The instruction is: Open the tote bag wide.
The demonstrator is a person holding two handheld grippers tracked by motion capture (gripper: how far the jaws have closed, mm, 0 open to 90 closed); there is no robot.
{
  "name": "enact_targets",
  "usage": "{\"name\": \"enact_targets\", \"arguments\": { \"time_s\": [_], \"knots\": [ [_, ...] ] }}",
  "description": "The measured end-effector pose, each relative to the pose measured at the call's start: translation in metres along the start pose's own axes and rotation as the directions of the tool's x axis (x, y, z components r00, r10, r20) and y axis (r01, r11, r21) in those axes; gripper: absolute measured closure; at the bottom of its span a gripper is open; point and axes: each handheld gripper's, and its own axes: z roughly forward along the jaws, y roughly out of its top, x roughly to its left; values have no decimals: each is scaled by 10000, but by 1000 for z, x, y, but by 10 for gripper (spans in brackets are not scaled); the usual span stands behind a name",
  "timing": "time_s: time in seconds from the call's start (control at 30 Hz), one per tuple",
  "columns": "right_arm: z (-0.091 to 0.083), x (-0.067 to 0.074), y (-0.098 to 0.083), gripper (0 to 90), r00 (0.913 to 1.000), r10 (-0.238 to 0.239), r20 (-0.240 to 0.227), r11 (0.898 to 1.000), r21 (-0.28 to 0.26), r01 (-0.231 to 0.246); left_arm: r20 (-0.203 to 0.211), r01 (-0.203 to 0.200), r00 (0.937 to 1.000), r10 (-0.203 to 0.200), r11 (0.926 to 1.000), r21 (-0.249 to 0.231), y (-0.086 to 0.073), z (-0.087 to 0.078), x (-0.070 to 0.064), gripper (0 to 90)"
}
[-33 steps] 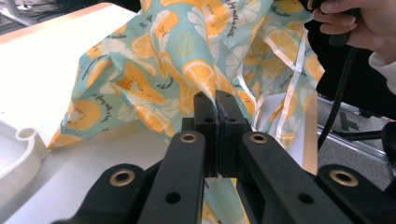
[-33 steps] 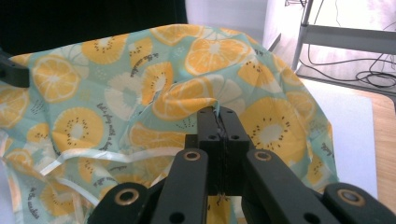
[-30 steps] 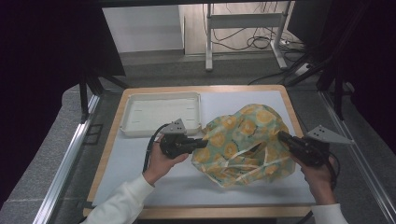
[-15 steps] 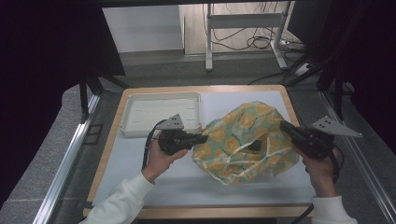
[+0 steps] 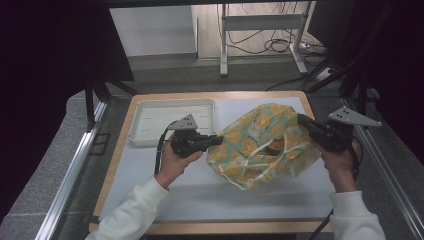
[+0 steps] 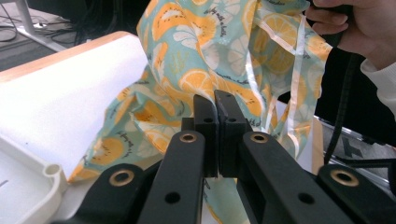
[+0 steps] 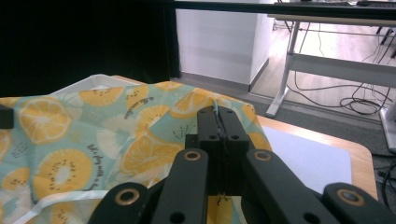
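Note:
A teal cloth printed with orange slices [image 5: 260, 142], trimmed with pale ribbon ties, hangs stretched between both grippers above the white table mat. My left gripper [image 5: 218, 139] is shut on the cloth's left edge; in the left gripper view the cloth [image 6: 196, 70] spreads out beyond the closed left gripper [image 6: 215, 99]. My right gripper [image 5: 301, 120] is shut on the cloth's right edge and holds it lifted. In the right gripper view the fabric [image 7: 116, 126] is pinched at the closed right gripper [image 7: 217, 112].
A shallow white tray [image 5: 170, 120] lies at the table's back left, close behind the left hand. The wooden table edge [image 5: 210, 227] runs along the front. Metal rails flank both sides, and a desk frame with cables stands behind the table.
The right gripper has risen and drawn the cloth's right edge up and outward, so the cloth is stretched more. The left hand has hardly moved.

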Motion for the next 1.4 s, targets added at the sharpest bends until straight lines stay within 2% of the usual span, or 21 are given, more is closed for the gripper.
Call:
{"name": "enact_targets", "arguments": {
  "time_s": [0.23, 0.43, 0.53, 0.73, 0.93, 1.1, 1.23, 1.4],
  "knots": [
    [5, -11, 4, 886, 9993, 324, 164, 9994, -101, -322, -116, 147, 9998, -148, 9999, -90, 6, -1, 10, 892],
    [13, -18, 13, 886, 9985, 482, 258, 9988, -98, -480, -471, 486, 9976, -500, 9984, -304, 8, 1, 23, 890],
    [22, -22, 17, 886, 9979, 579, 288, 9982, -140, -575, -621, 767, 9949, -792, 9962, -412, 7, 4, 30, 890],
    [43, -32, 22, 886, 9952, 864, 458, 9963, -28, -864, -907, 1095, 9895, -1127, 9932, -395, 7, 10, 43, 890],
    [65, -39, 23, 886, 9931, 985, 640, 9942, 373, -1011, -1161, 1391, 9831, -1418, 9898, -307, 6, 16, 53, 890],
    [82, -46, 14, 886, 9907, 1104, 798, 9895, 850, -1172, -1346, 1549, 9787, -1551, 9879, -120, 2, 20, 59, 890],
    [95, -49, 3, 886, 9890, 1180, 895, 9836, 1259, -1288, -1490, 1402, 9794, -1366, 9900, 140, -2, 23, 59, 891],
    [110, -48, -16, 887, 9891, 1130, 942, 9728, 1923, -1295, -1680, 1445, 9764, -1357, 9886, 413, -5, 29, 61, 892]
  ]
}}
